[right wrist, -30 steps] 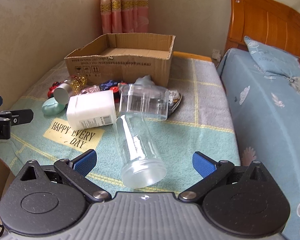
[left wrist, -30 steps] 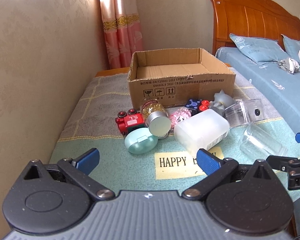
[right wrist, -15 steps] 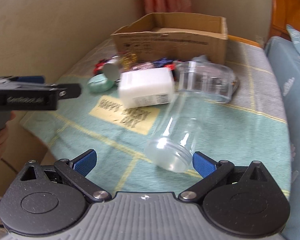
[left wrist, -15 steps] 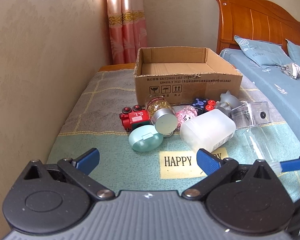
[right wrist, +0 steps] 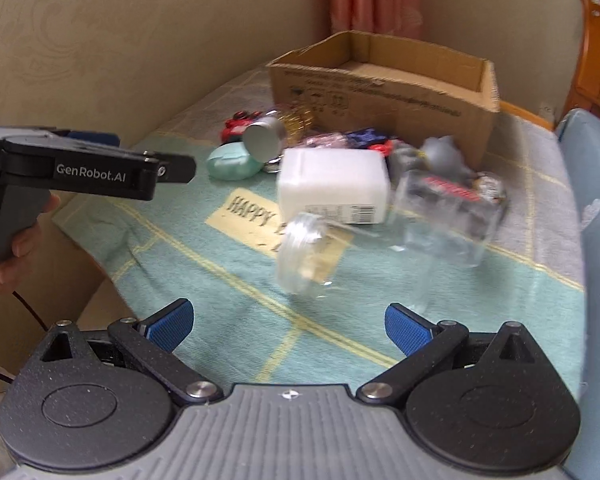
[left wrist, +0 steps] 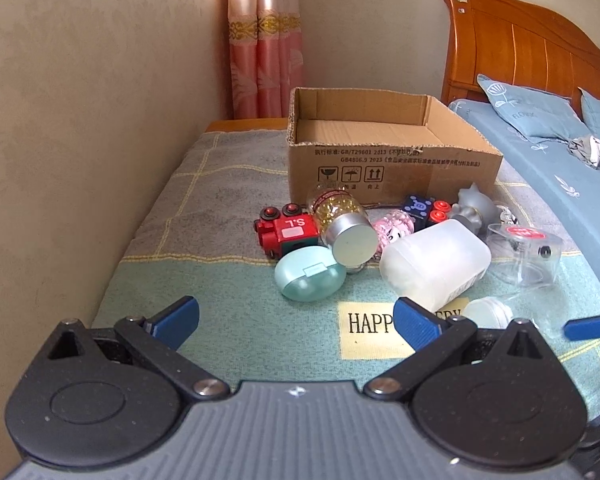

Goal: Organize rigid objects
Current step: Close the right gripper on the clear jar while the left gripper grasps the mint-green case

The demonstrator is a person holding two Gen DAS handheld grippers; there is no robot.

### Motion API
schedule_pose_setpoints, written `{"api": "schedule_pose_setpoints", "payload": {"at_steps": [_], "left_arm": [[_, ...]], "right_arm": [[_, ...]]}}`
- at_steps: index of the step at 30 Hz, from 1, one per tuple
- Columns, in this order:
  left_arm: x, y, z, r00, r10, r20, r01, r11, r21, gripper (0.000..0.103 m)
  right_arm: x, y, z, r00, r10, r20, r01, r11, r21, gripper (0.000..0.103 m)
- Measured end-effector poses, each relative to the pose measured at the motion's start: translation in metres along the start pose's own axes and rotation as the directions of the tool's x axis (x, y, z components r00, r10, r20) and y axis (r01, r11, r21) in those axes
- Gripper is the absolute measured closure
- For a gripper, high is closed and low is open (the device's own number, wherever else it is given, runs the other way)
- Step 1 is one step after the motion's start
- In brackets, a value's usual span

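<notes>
The left gripper (left wrist: pixel 294 314) is held spread and empty before the pile. The clear jar (right wrist: pixel 308 258) lies on its side on the cloth, ahead of the right gripper (right wrist: pixel 286 326), also spread and empty. It is judged light, stiff, slippery, perhaps plastic under the blur; its ribbed mouth is best pinched. Since a second ago the right gripper has swung leftward.

Soft, even daylight; the left wrist view is sharp, the right wrist view motion-blurred, both fisheye-bent with dark corners.
</notes>
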State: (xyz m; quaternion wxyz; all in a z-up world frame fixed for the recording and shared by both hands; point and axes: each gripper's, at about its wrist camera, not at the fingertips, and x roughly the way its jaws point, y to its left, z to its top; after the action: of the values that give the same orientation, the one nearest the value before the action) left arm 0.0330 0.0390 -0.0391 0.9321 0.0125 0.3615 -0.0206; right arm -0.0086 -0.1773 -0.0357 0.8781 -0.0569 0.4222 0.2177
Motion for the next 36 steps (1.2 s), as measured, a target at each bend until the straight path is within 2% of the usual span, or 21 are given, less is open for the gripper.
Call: {"api": "schedule_pose_setpoints", "payload": {"at_steps": [3,8,12,18,20,25,30,36], "left_arm": [[0.009,-0.001,0.001,1.000,-0.008,-0.019,0.008,1.000,0.023,0.001],[0.025,-0.001,0.003,1.000,-0.006,-0.031,0.008,0.999,0.053,0.001],[0.042,0.004,0.004,0.999,0.004,-0.043,-0.001,0.998,0.066,0.001],[0.072,0.005,0.006,0.996,-0.013,-0.093,0.016,0.999,0.028,0.001],[0.081,0.005,0.008,0.995,-0.030,-0.095,0.032,0.999,0.019,0.001],[0.099,0.004,0.013,0.995,-0.022,-0.099,0.023,1.000,0.010,0.001],[0.096,0.017,0.008,0.996,-0.002,-0.085,0.002,1.000,0.002,0.000],[0.085,0.047,-0.003,0.996,0.013,-0.088,-0.018,0.998,-0.053,0.001]], "right_arm": [[-0.010,-0.014,-0.001,0.997,-0.062,0.037,0.061,0.997,0.038,0.000],[0.004,-0.028,-0.007,1.000,-0.026,0.009,0.025,0.993,0.117,0.000],[0.023,-0.014,-0.010,1.000,-0.010,-0.019,0.011,0.998,0.070,0.000],[0.045,0.004,-0.008,0.995,-0.090,-0.034,0.089,0.996,-0.015,0.000],[0.048,0.006,-0.007,0.994,-0.100,-0.033,0.098,0.995,-0.035,0.000],[0.052,0.004,-0.007,0.992,-0.119,-0.037,0.117,0.992,-0.039,0.000],[0.053,0.000,-0.008,0.992,-0.121,-0.034,0.120,0.992,-0.028,0.000],[0.052,-0.001,-0.011,0.993,-0.118,-0.022,0.117,0.993,-0.030,0.000]]}}
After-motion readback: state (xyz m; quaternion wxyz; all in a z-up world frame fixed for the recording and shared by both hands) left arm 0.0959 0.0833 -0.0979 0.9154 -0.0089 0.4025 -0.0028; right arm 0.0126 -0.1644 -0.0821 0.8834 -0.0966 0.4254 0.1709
